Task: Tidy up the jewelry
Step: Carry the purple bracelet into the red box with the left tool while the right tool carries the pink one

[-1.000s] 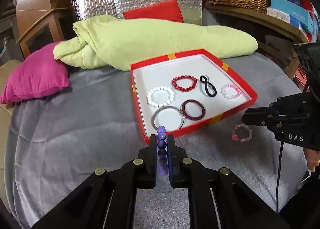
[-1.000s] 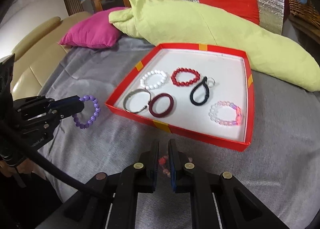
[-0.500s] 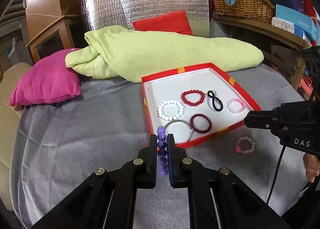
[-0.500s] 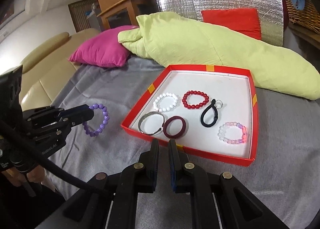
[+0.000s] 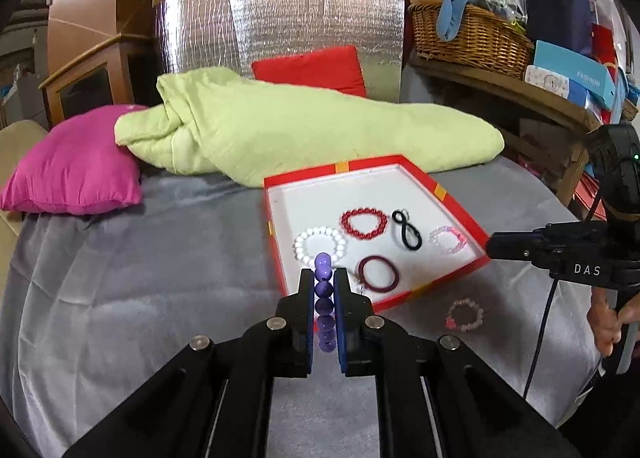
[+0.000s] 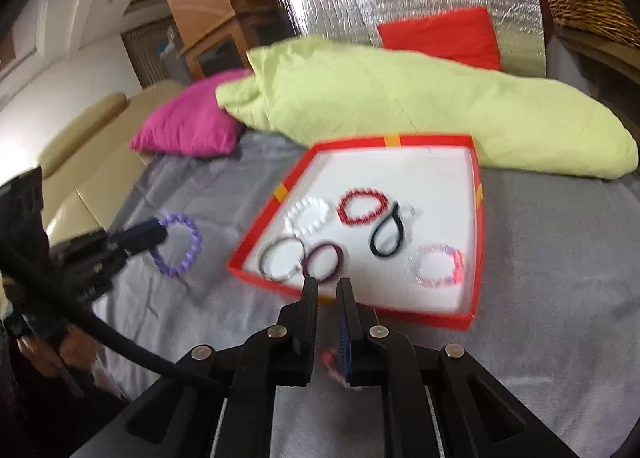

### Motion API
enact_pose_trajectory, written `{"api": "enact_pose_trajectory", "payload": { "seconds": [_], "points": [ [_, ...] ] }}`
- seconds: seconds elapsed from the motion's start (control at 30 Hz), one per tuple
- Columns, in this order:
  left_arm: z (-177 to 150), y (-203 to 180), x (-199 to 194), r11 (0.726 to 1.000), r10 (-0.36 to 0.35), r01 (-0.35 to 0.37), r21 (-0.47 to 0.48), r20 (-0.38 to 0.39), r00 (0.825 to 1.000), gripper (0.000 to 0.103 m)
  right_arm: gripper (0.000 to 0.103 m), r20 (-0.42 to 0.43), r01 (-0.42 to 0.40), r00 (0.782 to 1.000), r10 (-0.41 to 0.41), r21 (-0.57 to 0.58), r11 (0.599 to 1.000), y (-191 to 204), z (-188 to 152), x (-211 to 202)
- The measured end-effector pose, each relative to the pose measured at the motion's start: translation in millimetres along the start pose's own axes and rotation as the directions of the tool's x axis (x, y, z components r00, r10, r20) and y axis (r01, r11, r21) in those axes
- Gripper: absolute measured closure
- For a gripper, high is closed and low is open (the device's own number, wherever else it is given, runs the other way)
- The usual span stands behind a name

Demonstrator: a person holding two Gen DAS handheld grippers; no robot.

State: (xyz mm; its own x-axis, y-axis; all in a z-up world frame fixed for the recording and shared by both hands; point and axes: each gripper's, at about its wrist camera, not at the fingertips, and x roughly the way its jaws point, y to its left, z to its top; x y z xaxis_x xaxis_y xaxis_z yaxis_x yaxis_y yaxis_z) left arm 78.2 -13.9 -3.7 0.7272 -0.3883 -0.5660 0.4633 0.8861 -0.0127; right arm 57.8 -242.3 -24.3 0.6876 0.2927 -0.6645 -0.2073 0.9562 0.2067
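My left gripper (image 5: pixel 323 278) is shut on a purple bead bracelet (image 5: pixel 324 300), held above the grey cloth just short of the red tray (image 5: pixel 460 274); the bracelet also shows in the right wrist view (image 6: pixel 178 244). The tray (image 6: pixel 478 225) holds white (image 5: pixel 320 244), red (image 5: pixel 364 222), pink (image 5: pixel 448 238) bead bracelets, a dark red bangle (image 5: pixel 378 274), a silver bangle (image 6: pixel 280 258) and a black loop (image 5: pixel 406 234). A pink bead bracelet (image 5: pixel 464 314) lies on the cloth below my right gripper (image 6: pixel 327 286), whose jaws stand narrowly apart with nothing between them.
A lime green blanket (image 5: pixel 304 129), a magenta pillow (image 5: pixel 72 165) and a red cushion (image 5: pixel 316 67) lie behind the tray. A wicker basket (image 5: pixel 468 33) and boxes stand on a shelf at the right. A beige sofa (image 6: pixel 80 161) is at the left.
Both grippers have risen and pulled back from the tray. The left still holds the purple bracelet. The pink bracelet stays on the cloth while the right gripper lifts away from it.
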Motion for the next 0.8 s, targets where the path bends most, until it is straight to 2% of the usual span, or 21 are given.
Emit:
{"api": "enact_pose_trajectory", "payload": {
  "seconds": [0.07,0.2,0.23,0.33,0.43,0.57,0.63,0.8],
  "points": [
    [-3.5,4.9,3.0,1.000,0.006,-0.006,-0.009,-0.016,1.000,0.093,0.092,-0.074,0.001,0.997,-0.001,-0.008,1.000,-3.6,-5.7,8.7],
    [-9.2,10.4,9.4,1.000,0.024,-0.025,-0.015,-0.047,0.999,0.093,0.086,-0.222,0.079,0.971,-0.088,-0.050,0.996,-9.5,-19.6,35.0],
    [-9.9,10.0,10.4,1.000,0.025,-0.026,-0.015,-0.052,0.998,0.093,0.083,-0.244,0.092,0.965,-0.102,-0.052,0.994,-11.3,-22.2,40.4],
    [-10.3,4.7,11.1,1.000,0.019,-0.019,-0.001,-0.054,0.998,0.093,0.082,-0.288,0.121,0.949,-0.130,-0.047,0.992,-16.0,-28.3,53.7],
    [-9.3,-3.4,10.6,1.000,0.005,-0.004,0.015,-0.049,0.999,0.093,0.081,-0.306,0.159,0.937,-0.169,-0.055,0.986,-17.2,-31.1,64.4],
    [-9.6,-7.9,10.8,1.000,-0.004,0.005,0.028,-0.053,0.999,0.093,0.083,-0.283,0.173,0.939,-0.198,-0.110,0.979,-10.5,-33.2,65.5],
    [-10.5,-8.7,11.4,1.000,-0.001,0.003,0.031,-0.056,0.998,0.093,0.094,-0.287,0.166,0.938,-0.193,-0.116,0.979,-8.4,-33.9,63.6],
    [-10.9,-8.8,10.3,1.000,-0.005,0.006,0.027,-0.053,0.999,0.093,0.094,-0.270,0.123,0.953,-0.139,-0.073,0.990,-8.3,-29.6,53.8]
  ]
}}
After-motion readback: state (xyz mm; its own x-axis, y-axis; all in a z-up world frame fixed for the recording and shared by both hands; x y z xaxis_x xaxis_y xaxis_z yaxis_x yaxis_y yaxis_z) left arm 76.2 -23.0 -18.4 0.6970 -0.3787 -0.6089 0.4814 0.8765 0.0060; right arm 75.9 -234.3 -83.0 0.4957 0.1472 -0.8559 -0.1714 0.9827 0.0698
